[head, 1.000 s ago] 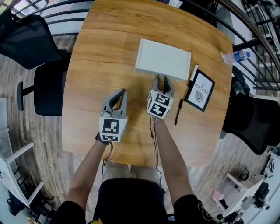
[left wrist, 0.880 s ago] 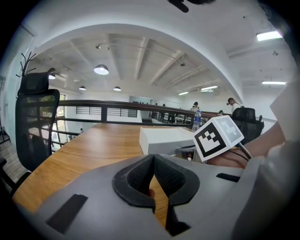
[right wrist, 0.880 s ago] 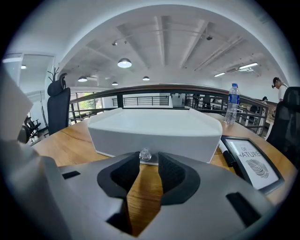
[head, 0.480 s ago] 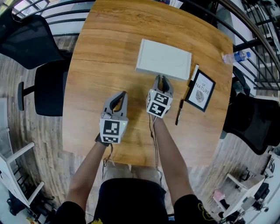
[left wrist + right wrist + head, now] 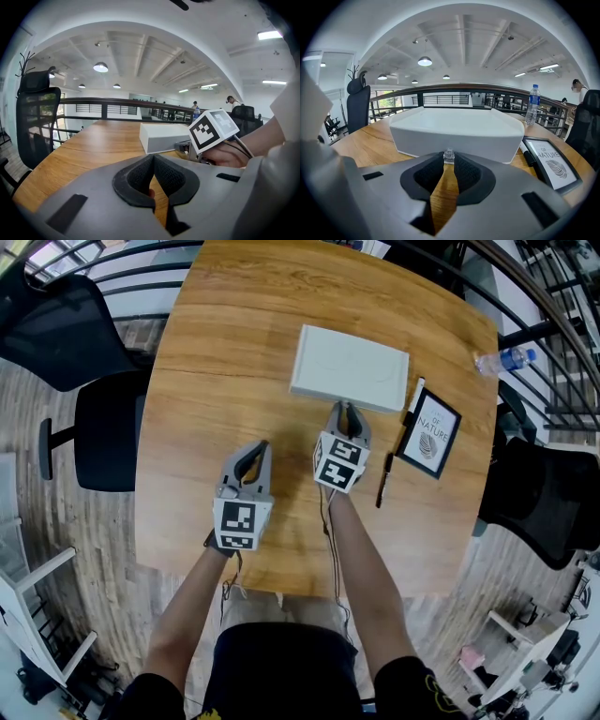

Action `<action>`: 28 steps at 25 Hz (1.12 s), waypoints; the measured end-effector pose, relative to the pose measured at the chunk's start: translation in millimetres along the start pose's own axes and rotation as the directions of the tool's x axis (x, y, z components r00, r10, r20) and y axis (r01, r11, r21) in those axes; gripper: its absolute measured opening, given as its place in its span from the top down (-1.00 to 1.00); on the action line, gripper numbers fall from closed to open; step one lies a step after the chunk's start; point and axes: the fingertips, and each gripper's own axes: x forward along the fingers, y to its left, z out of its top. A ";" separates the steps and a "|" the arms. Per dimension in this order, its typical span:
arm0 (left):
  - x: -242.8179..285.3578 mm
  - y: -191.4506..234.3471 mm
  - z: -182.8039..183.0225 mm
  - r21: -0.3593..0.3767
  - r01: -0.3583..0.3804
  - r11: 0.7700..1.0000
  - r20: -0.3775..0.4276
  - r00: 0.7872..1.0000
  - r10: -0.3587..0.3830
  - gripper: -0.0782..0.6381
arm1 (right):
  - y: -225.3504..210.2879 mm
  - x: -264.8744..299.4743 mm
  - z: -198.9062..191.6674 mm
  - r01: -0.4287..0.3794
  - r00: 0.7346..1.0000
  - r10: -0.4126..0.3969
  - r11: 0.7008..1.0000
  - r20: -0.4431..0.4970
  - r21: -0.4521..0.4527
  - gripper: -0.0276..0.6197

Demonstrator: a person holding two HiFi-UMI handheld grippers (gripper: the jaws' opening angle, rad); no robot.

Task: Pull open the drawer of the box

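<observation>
A flat white box [image 5: 349,367] lies on the wooden table [image 5: 225,352], its drawer front [image 5: 457,138] facing me. A small clear knob [image 5: 448,154] sticks out of the middle of that front. My right gripper [image 5: 347,411] is at the front; its jaws have just been closing and now pinch the knob between the pads [image 5: 466,173]. The drawer looks pushed in. My left gripper [image 5: 255,448] hovers over bare table to the left and nearer me, shut on nothing [image 5: 153,157]. In the left gripper view the box [image 5: 161,136] and the right gripper's marker cube [image 5: 213,130] show ahead.
A framed picture [image 5: 429,435] lies right of the box, with a black pen [image 5: 383,479] and a marker [image 5: 413,397] beside it. A water bottle [image 5: 504,362] stands at the right table edge. Black chairs [image 5: 103,427] [image 5: 544,502] flank the table.
The left gripper has drifted slightly toward the near table edge. The right gripper stays at the box's front, and the box has not moved.
</observation>
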 end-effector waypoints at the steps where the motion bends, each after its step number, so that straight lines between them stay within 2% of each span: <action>1: 0.0 0.1 -0.7 0.000 -0.001 1.000 -0.002 1.000 0.001 0.73 | -0.1 0.1 -0.2 -0.001 1.000 0.001 1.000 -0.001 0.001 0.73; 28: -11.8 -5.4 7.3 0.018 -0.038 0.999 0.037 0.999 0.037 0.73 | 4.9 -27.8 -17.4 -0.025 1.000 0.024 1.000 -0.008 -0.018 0.73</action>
